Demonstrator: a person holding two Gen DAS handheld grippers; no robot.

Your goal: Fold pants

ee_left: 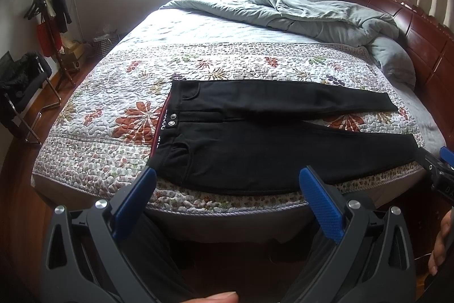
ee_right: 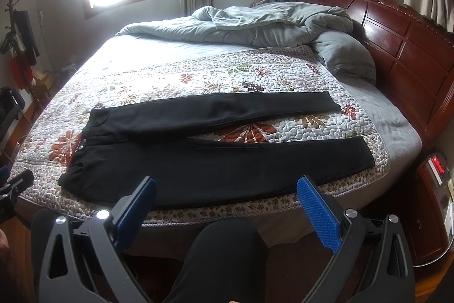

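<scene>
Black pants (ee_left: 255,144) lie flat on the flowered quilt (ee_left: 113,93), waistband to the left, both legs stretched to the right and spread slightly apart. In the right wrist view the same pants (ee_right: 215,163) fill the near part of the bed. My left gripper (ee_left: 227,175) is open, hovering at the bed's near edge, its left fingertip close to the waistband's near corner. My right gripper (ee_right: 225,185) is open too, above the lower edge of the near leg, nothing between its blue pads (ee_right: 317,213). The right gripper's tip (ee_left: 438,166) shows by the near leg's hem.
A grey duvet (ee_left: 298,13) is bunched at the far side, with a grey pillow (ee_right: 343,56) by the wooden headboard (ee_right: 397,47). A coat rack (ee_left: 48,19) and chair (ee_left: 22,93) stand left of the bed. A nightstand (ee_right: 434,203) is on the right. A person's knee (ee_right: 227,243) is below.
</scene>
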